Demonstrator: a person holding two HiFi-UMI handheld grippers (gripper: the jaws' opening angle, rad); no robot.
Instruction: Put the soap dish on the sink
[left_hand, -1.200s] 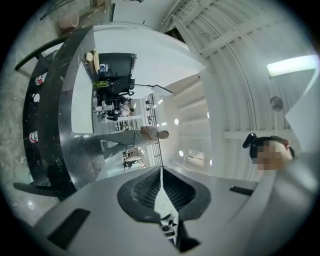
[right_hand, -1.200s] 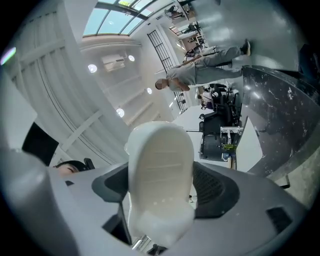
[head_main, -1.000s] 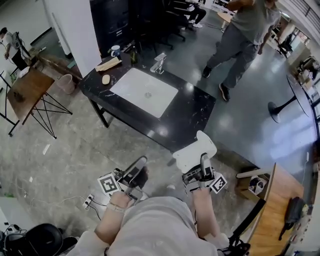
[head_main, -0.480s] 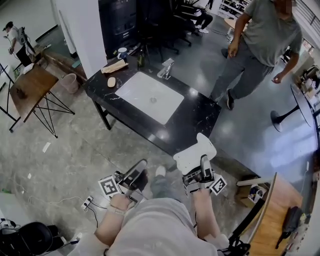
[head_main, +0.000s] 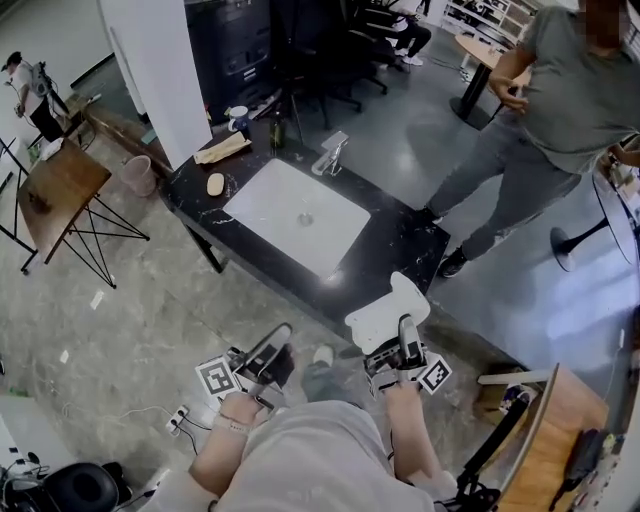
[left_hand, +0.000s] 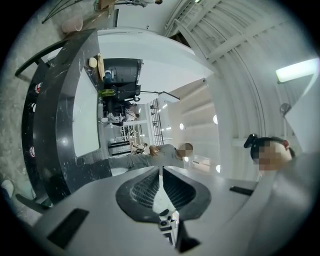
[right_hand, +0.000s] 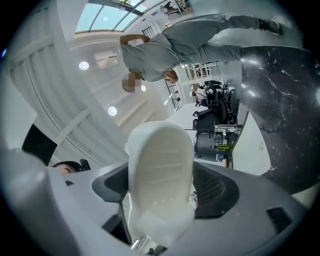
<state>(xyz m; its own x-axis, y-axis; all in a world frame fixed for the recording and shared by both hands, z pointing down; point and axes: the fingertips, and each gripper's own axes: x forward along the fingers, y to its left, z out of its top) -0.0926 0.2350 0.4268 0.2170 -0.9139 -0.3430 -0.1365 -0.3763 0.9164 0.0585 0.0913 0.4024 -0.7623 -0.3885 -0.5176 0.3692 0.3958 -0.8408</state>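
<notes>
A white soap dish (head_main: 386, 309) sticks out forward from my right gripper (head_main: 407, 330), which is shut on its near end. In the right gripper view the dish (right_hand: 159, 150) fills the space between the dark pads. My left gripper (head_main: 280, 333) is shut and holds nothing; its pads meet in the left gripper view (left_hand: 161, 172). Both grippers hang in front of the person's body, short of the black marble counter (head_main: 390, 235). Set into that counter are a white sink (head_main: 295, 215) and a chrome faucet (head_main: 330, 152) behind it.
On the counter's left end lie a tan soap bar (head_main: 215, 184), a folded cloth (head_main: 222, 148), a cup (head_main: 237, 118) and a bottle (head_main: 277, 130). A person (head_main: 555, 110) stands beyond the counter at right. A wooden table (head_main: 55, 185) and bin (head_main: 137, 172) stand at left.
Both grippers have been carried toward the counter, which now sits closer in view. The dish stays gripped. The standing person has walked rightward and nearer.
</notes>
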